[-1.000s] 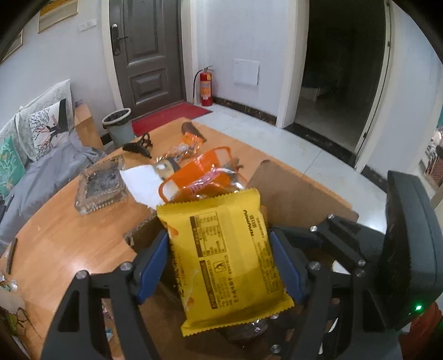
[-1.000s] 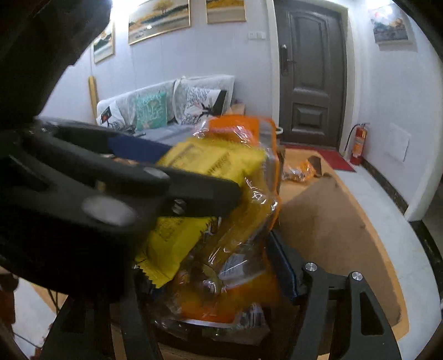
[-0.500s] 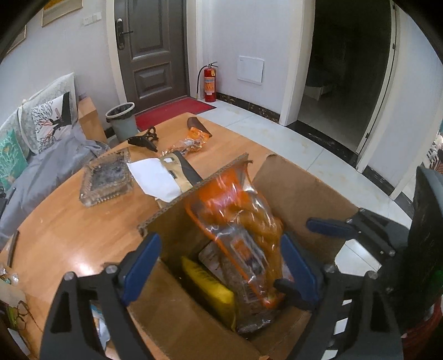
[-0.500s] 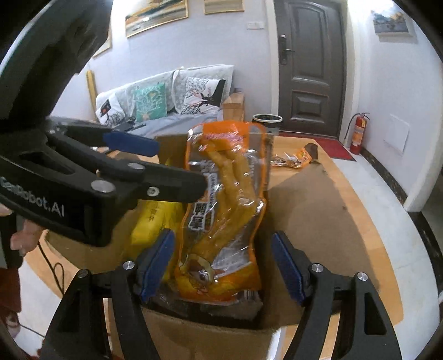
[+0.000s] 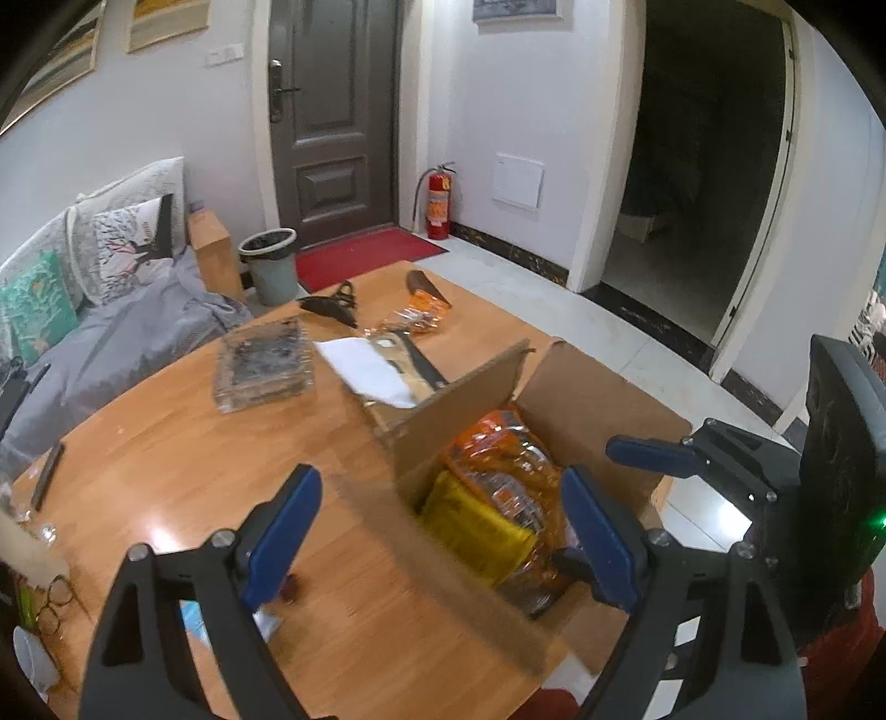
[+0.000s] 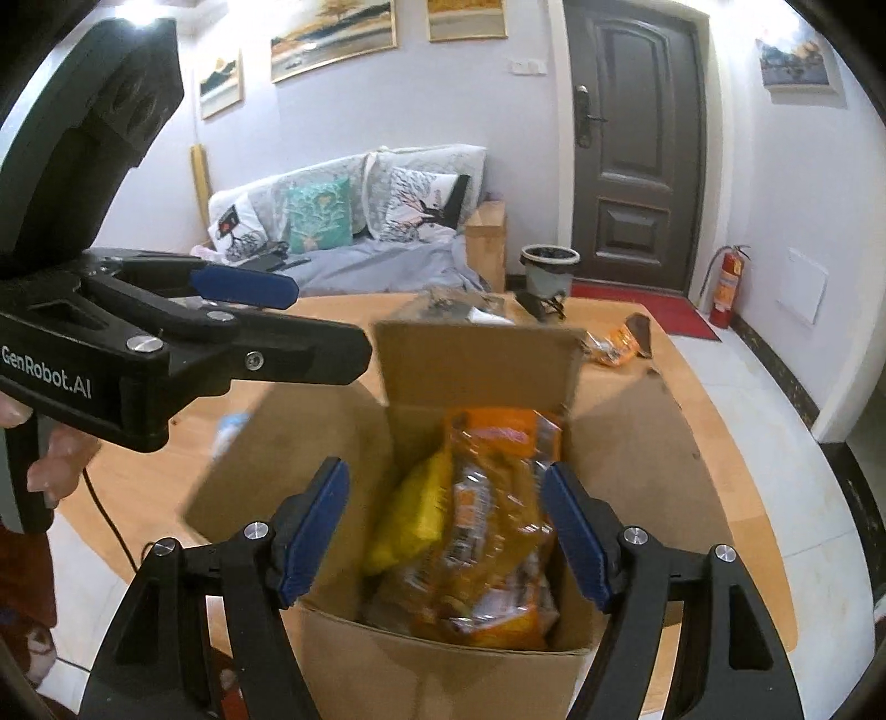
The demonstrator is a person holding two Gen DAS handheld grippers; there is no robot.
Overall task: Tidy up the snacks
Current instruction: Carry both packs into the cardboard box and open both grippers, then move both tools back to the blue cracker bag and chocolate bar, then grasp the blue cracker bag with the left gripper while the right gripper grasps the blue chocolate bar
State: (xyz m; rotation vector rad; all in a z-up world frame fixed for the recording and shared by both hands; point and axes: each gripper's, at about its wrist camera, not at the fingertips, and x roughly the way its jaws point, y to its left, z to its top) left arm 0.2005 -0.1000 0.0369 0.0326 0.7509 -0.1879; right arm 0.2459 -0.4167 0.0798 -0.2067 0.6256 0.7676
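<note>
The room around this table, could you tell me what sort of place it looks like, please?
Most likely a home's living room by the entrance: a sofa with cushions, framed pictures on the wall, and a front door with a red mat.

Left gripper (image 6: 238,315) body: you can read "GenRobot.AI" in white letters.
Snack packets (image 6: 476,531) in the box: you cannot read their blurred print.

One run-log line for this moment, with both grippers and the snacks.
left gripper: open, empty | right gripper: open, empty | yellow packet and orange bag: in cardboard box | one snack bag: on table
</note>
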